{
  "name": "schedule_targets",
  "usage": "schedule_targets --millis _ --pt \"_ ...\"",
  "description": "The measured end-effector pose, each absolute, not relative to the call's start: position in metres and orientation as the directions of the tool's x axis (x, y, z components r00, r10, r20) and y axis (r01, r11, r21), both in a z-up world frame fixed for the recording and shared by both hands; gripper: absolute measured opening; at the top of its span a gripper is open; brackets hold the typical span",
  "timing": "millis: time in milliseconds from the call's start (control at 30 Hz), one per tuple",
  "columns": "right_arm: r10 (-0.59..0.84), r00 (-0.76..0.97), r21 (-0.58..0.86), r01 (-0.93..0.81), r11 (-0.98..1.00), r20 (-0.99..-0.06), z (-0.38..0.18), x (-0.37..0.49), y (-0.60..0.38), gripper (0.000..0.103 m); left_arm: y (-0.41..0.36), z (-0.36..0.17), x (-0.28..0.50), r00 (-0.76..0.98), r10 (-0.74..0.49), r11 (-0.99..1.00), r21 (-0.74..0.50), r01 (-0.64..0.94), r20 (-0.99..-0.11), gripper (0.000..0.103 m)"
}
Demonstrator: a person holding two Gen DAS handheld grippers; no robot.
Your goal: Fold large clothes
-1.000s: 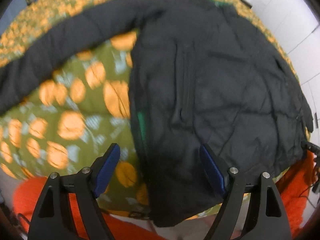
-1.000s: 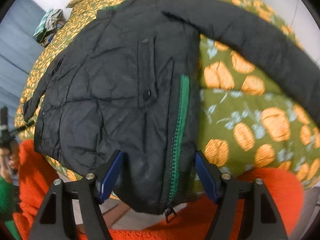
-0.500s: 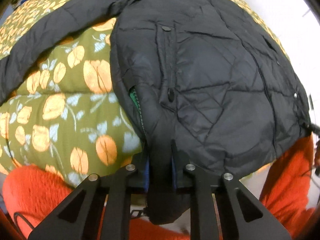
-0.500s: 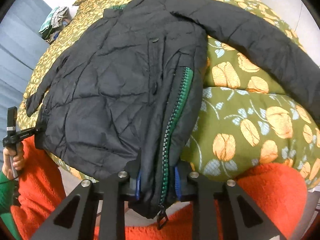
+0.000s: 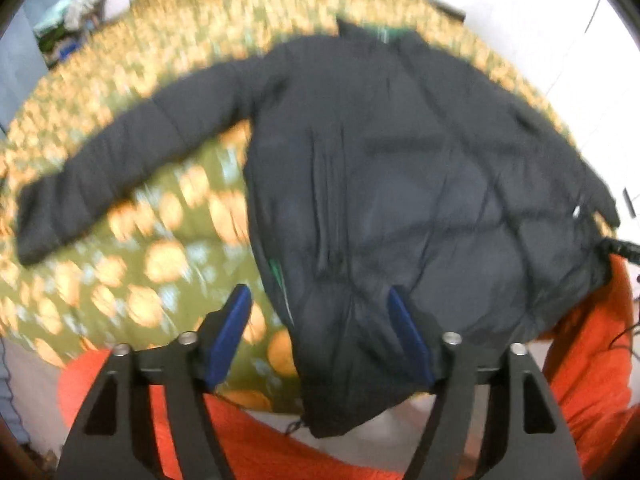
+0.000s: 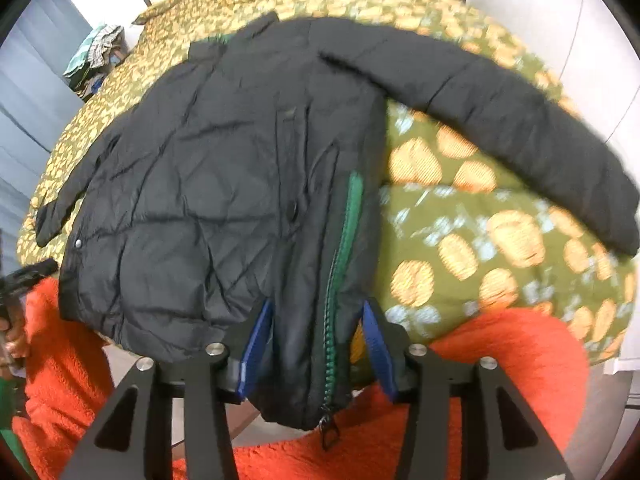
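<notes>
A black quilted jacket (image 5: 400, 184) with a green zipper (image 6: 344, 240) lies spread on a bed; its hem hangs over the near edge. One sleeve (image 5: 132, 160) stretches out to the left in the left wrist view and another sleeve (image 6: 500, 128) to the right in the right wrist view. My left gripper (image 5: 320, 320) is open, its blue pads either side of the hem corner. My right gripper (image 6: 316, 332) is open, its pads either side of the zipper edge, not clamping it.
The bed has a green quilt with orange flowers (image 6: 480, 248). The person's orange sleeves (image 5: 592, 352) show at the near edge. A pile of clothes (image 6: 96, 52) lies at the far left. White cupboards (image 5: 580, 40) stand to the right.
Both grippers were shut on the jacket's hem half a second ago and have now opened, letting it go. Both cameras have pulled back, so more of the jacket shows.
</notes>
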State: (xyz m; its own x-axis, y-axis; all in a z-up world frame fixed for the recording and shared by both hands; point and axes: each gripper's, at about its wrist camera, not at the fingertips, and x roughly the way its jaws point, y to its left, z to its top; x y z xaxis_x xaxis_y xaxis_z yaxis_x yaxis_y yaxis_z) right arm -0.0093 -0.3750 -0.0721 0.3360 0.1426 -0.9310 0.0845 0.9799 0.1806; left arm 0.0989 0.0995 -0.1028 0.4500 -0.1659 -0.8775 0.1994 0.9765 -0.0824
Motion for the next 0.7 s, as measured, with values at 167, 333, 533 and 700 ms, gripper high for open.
schedule_targets --millis 167,333,533,700 --pt "0.044 0.465 0.095 0.086 0.992 -0.884 -0.029 -0.009 -0.388 0.052 0.1 -0.033 0.104 0.663 -0.176 0.984 -0.112 0.138 -0.727 0.099" --pt "-0.069 0.632 0.068 0.19 0.98 -0.772 0.021 -0.023 -0.433 0.053 0.098 0.011 0.106 0.81 -0.171 0.983 -0.149 0.104 -0.561 0.102" --pt "-0.15 0.676 0.127 0.342 0.931 -0.721 0.035 -0.047 -0.508 0.062 0.069 -0.009 0.127 0.771 -0.213 0.976 -0.16 0.145 -0.6 0.102" --pt "-0.147 0.707 0.353 0.509 0.785 -0.692 0.012 -0.077 -0.592 0.062 0.035 -0.033 0.123 0.697 -0.214 0.976 -0.12 0.182 -0.684 0.102"
